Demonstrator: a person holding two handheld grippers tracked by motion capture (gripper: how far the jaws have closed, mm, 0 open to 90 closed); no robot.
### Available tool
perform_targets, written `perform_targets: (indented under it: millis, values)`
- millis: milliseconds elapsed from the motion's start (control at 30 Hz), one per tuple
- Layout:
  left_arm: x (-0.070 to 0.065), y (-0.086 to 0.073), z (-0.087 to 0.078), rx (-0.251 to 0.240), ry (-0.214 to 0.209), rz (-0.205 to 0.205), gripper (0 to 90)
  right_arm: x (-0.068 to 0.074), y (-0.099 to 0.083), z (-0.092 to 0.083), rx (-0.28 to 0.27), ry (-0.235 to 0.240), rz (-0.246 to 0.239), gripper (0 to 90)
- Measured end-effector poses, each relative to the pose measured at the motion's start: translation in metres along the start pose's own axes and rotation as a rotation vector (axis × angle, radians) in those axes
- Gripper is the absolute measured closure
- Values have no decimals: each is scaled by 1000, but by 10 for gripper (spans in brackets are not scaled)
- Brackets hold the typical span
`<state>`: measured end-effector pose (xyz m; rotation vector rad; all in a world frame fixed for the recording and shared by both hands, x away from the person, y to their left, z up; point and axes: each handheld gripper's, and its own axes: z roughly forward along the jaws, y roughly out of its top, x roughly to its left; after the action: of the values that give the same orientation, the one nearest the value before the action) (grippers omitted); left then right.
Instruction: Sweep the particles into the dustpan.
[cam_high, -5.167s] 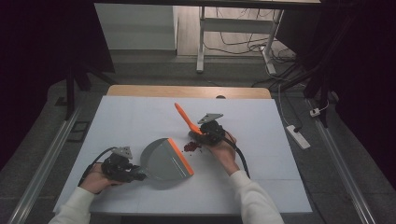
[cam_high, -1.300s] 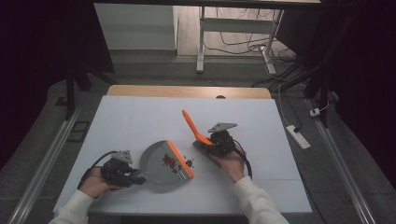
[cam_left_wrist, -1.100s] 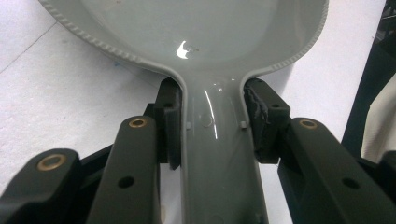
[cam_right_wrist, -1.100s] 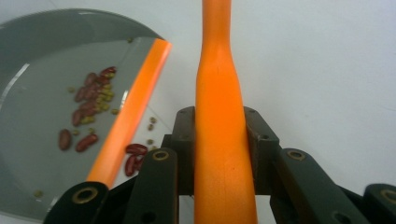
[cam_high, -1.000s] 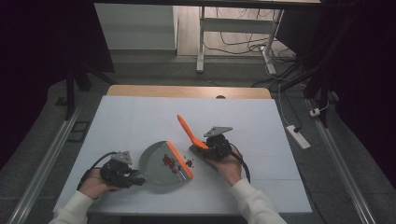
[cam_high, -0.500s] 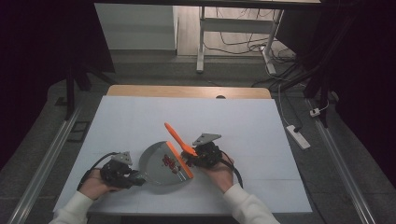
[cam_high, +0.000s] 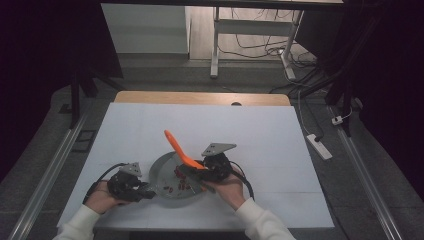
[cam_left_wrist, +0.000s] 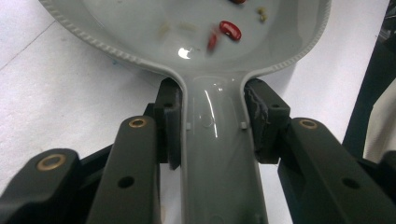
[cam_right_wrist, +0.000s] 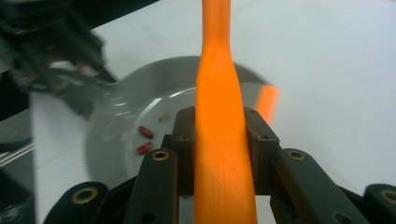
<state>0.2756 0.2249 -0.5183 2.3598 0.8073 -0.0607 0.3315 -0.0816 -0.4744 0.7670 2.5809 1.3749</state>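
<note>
A grey dustpan (cam_high: 172, 177) lies on the white table (cam_high: 280, 145), its handle clamped by the left gripper (cam_high: 142, 189). An orange brush handle (cam_high: 176, 146) is gripped by the right gripper (cam_high: 192, 172) over the pan, where red beans (cam_left_wrist: 230, 30) are scattered

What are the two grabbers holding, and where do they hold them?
The left gripper clamps the grey plastic dustpan by its handle. The right gripper clamps the orange plastic brush handle around its middle.
</note>
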Motion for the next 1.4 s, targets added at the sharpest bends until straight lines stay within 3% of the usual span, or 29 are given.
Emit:
perform_targets:
  millis: [167,367,533,733,867,1000,1100,1200,1300,1400]
  values:
    - [1,0,1,6,-2,2,616,-20,-2,-16,-28,-46,63,694]
    - [1,0,1,6,-3,3,616,-31,-4,-22,-18,-109,45,694]
    - [0,0,1,8,-1,5,616,-39,-8,-15,18,-166,28,694]
    - [0,0,2,6,2,5,616,-49,-8,7,58,-205,12,694]
    - [0,0,3,7,2,2,616,-45,-7,20,55,-175,19,694]
    - [0,1,3,6,3,1,616,-26,-4,29,67,-130,-11,693]
    - [-1,0,2,2,2,-2,616,-12,-4,31,45,-113,-33,693]
    - [0,0,3,3,3,-1,616,-1,-2,32,26,-5,0,694]
    - [0,0,3,0,3,-1,616,10,1,33,35,-7,-78,694]
    - [-1,0,2,-1,3,0,616,5,5,25,-3,-34,-74,694]
